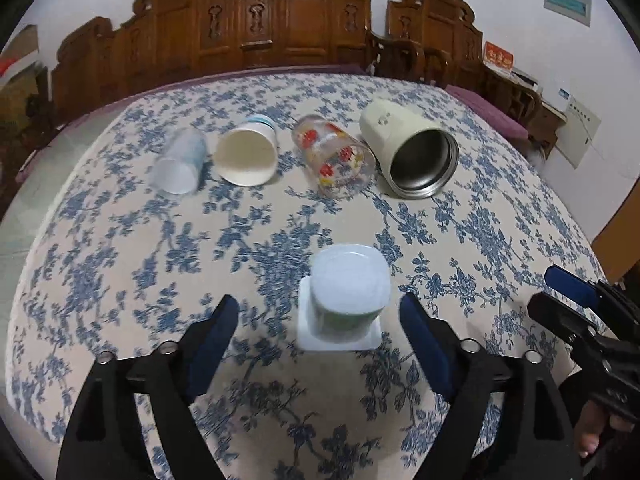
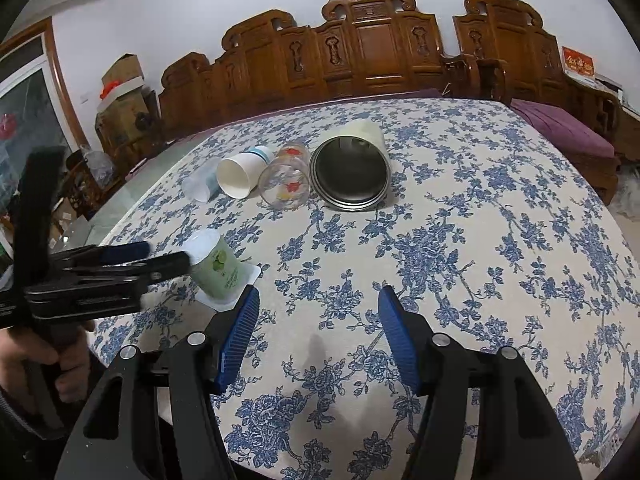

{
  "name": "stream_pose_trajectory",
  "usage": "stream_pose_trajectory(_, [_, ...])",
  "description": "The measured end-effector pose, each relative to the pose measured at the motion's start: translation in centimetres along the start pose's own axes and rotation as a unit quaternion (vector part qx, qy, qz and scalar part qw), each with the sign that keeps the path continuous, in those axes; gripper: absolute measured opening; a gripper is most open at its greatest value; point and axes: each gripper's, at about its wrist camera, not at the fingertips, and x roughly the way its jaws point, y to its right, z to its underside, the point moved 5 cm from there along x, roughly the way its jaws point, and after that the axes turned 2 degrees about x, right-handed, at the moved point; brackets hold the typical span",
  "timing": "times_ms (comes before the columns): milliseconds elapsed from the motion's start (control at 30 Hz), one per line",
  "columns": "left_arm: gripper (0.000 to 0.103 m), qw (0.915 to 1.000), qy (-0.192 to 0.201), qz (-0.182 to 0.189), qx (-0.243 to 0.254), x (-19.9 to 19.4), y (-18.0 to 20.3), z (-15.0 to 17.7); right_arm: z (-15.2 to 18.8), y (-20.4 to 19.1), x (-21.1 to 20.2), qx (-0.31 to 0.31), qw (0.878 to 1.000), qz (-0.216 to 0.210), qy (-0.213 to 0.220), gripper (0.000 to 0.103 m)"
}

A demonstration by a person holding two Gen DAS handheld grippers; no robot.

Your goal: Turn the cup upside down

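Note:
A green-and-white plastic cup stands upside down on the floral tablecloth, rim flange flat on the cloth; it also shows in the right wrist view. My left gripper is open, its fingers either side of the cup and not touching it. Further back lie four cups on their sides: a frosted plastic cup, a white paper cup, a flowered glass and a cream steel-lined mug. My right gripper is open and empty over bare cloth, right of the upside-down cup.
The round table has a blue floral cloth. Carved wooden chairs and a purple cushion stand behind it. My right gripper also shows in the left wrist view at the right edge.

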Motion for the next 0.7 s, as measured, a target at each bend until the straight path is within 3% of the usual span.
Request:
stream_pose_trajectory(133, [0.095, 0.9997, 0.021, -0.007, -0.013, -2.1, -1.0, 0.5, 0.1, -0.1, -0.2, 0.002, 1.000, 0.006, -0.001, 0.067])
stream_pose_trajectory(533, [0.095, 0.9973, 0.066, -0.031, -0.012, -9.3, -2.4, 1.4, -0.3, -3.0, -3.3, -0.005, 1.000, 0.013, 0.020, 0.100])
stream_pose_trajectory(700, [0.095, 0.9962, 0.079, -0.026, -0.024, -11.7, -2.3, 2.0, 0.0, -4.2, -5.3, -0.002, 1.000, 0.015, 0.025, 0.100])
